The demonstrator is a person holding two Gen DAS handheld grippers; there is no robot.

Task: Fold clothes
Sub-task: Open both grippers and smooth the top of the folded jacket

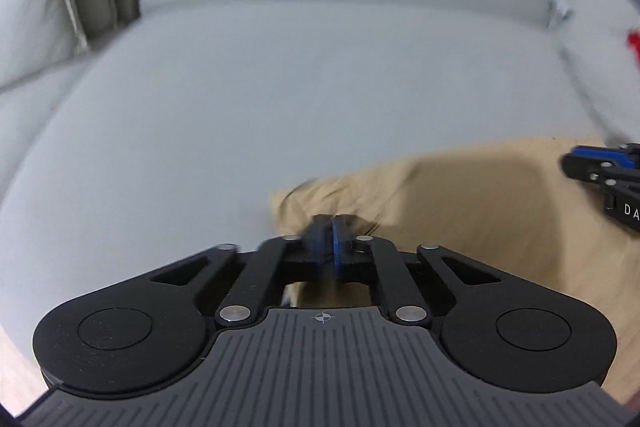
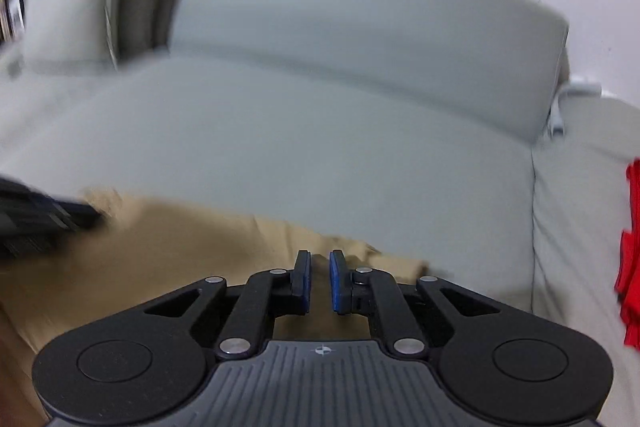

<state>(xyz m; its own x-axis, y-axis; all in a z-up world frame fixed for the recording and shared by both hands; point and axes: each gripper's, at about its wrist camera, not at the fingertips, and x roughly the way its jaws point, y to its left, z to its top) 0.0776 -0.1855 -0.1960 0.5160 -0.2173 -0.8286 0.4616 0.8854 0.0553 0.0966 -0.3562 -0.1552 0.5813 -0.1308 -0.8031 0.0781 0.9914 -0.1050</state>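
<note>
- Sofa: grey seat cushion fills both views, backrest behind, paler pillows stacked at the left end. Broad, flat, soft work surface.
- Tan garment: lies spread on the near part of the seat. Far edge runs across both views; left corner is bunched and wrinkled, the middle lies fairly flat. Thin woven fabric, by the look of it.
- Red cloth: off at the right edge on the next cushion, well apart from the tan piece. Not in play now.
- Left gripper: pitched down at the garment's far left corner, jaws drawn together with blue pads meeting. Fabric puckers right at the tips, so it reads as clenched on that corner, though blur hides the exact bite.
- Right gripper: pitched down at the far edge near the right corner. A narrow gap shows between the pads, with tan fabric rising into it; I cannot tell whether the pads press it yet.
- Step in hand, as I judge it: pinching both far corners to carry that edge over.
- Doing it well: confirm the right pinch before lifting; take only the top layer; raise both corners evenly, keep the edge taut between them, bring it over to meet the near edge squarely.
</note>
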